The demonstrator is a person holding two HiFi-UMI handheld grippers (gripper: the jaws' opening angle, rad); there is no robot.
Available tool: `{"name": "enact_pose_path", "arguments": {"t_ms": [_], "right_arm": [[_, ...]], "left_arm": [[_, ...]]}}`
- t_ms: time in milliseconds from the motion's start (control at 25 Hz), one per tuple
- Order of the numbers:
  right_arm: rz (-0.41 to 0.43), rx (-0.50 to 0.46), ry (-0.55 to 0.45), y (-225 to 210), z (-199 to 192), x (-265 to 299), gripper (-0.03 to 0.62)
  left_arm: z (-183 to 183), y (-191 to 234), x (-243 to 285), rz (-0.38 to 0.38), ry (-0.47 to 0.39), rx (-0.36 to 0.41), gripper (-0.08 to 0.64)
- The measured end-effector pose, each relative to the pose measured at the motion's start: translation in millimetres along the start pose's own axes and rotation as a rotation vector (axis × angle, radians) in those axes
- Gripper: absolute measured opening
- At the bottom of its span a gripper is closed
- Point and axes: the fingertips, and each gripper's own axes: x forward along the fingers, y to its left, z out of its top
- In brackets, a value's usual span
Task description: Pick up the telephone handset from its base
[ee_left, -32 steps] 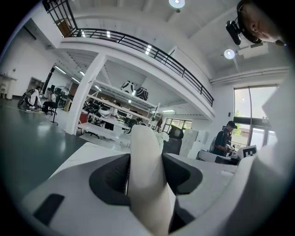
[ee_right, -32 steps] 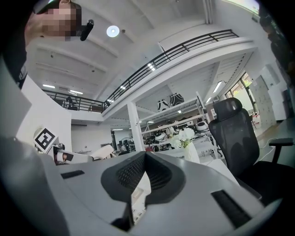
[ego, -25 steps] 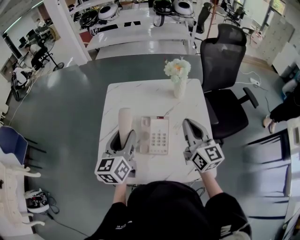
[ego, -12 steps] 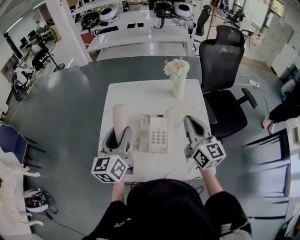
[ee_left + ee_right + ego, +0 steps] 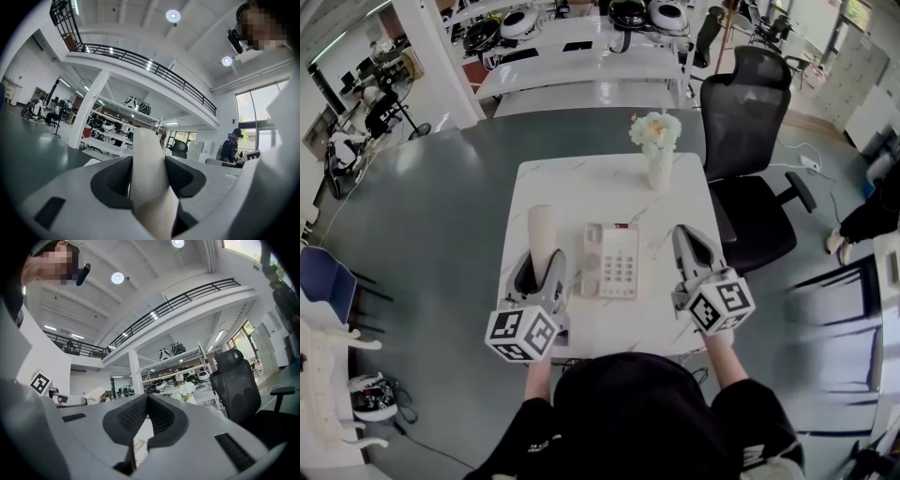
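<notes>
Jaws of the left hand-held gripper (image 5: 149, 171) clamp one smooth cream plastic telephone handset (image 5: 146, 145), which sticks out forward between the dark ribbed pads. Only the head view shows where it is: off the base, just left of the one pale rectangular telephone base (image 5: 614, 262) with a keypad, on the white marbled surface (image 5: 581, 183). The right hand-held gripper (image 5: 147, 401) is closed on nothing, pads together. Its view shows one vase of white flowers (image 5: 187, 390) and one black mesh chair (image 5: 234, 380) beyond.
</notes>
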Motion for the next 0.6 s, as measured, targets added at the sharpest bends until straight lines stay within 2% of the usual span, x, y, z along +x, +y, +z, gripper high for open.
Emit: {"name": "enact_pose_path", "arguments": {"t_ms": [600], "right_arm": [[-0.056, -0.005, 0.004, -12, -4, -4, -0.008]], "left_arm": [[0, 9, -3, 0.021, 0.001, -0.002, 0.207]]}}
